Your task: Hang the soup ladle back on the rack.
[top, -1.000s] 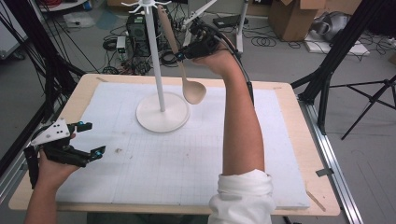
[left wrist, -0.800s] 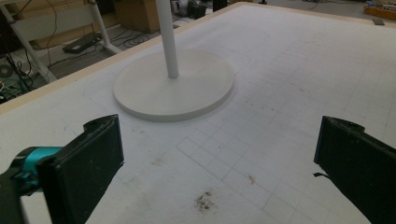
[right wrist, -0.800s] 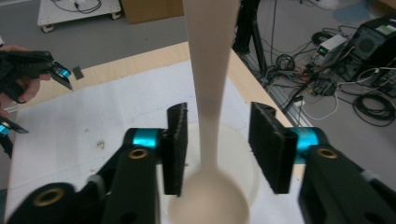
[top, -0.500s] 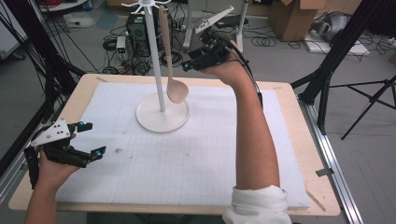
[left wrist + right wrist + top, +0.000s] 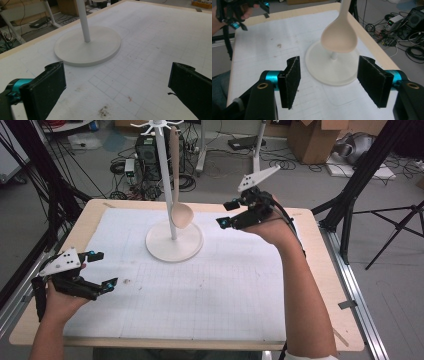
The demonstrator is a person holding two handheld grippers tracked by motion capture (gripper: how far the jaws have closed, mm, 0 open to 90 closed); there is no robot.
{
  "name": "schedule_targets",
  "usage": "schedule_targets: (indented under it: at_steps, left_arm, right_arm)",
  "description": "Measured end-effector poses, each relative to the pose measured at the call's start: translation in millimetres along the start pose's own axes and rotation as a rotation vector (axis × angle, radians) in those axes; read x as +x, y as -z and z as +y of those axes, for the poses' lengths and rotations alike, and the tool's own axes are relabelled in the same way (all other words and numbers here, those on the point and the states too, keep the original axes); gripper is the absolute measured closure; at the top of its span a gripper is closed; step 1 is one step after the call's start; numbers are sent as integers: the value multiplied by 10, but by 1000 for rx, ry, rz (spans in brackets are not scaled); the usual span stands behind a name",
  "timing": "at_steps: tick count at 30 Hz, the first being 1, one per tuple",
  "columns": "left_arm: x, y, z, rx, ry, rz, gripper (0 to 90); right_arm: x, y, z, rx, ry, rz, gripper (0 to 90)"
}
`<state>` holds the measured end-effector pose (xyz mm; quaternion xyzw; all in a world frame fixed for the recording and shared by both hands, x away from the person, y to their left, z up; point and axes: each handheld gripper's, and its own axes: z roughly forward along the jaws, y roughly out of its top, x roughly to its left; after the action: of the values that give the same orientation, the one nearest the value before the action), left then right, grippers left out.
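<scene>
Draw the right tongs (image 5: 224, 214) straight away from the spoon (image 5: 181, 215), along the line they point, with no sideways sweep. Read the jaws first: just been opening, now standing well apart, nothing between them, pads off the spoon.

Find the spoon hanging bowl-down from the top of the stand (image 5: 174, 242), handle running beside the white pole, bowl just above the round base and clear of the surface (image 5: 225, 295). In the right gripper view, see the bowl (image 5: 339, 37) ahead of and above the gap between the pads, so judge a lift as risky. Pull back before raising anything.

Keep the trailing cable off the stand; treat a snag there as the likeliest way to set the spoon swinging or tip the pole. Move slowly until the pads are well clear of the base rim, then let the hand settle.

Leave the left tongs (image 5: 106, 268) where they rest near the front left corner, jaws spread wide, gripping nothing, well apart from the stand. Watch the spoon for sway before counting the hang as sound.
</scene>
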<state>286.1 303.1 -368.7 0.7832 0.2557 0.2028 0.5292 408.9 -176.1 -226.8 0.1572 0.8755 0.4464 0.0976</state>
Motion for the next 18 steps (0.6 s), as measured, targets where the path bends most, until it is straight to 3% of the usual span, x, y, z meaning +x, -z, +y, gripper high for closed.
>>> schedule_targets:
  at_steps: [9, 18]
  left_arm:
    - [-38, -62, 7, 20, -11, -8, 17]
    - [-35, -55, 3, 19, -10, -8, 17]
  right_arm:
    - [229, 176, -523, -100, -17, 5, 294]
    - [320, 152, -954, -101, -65, -28, 258]
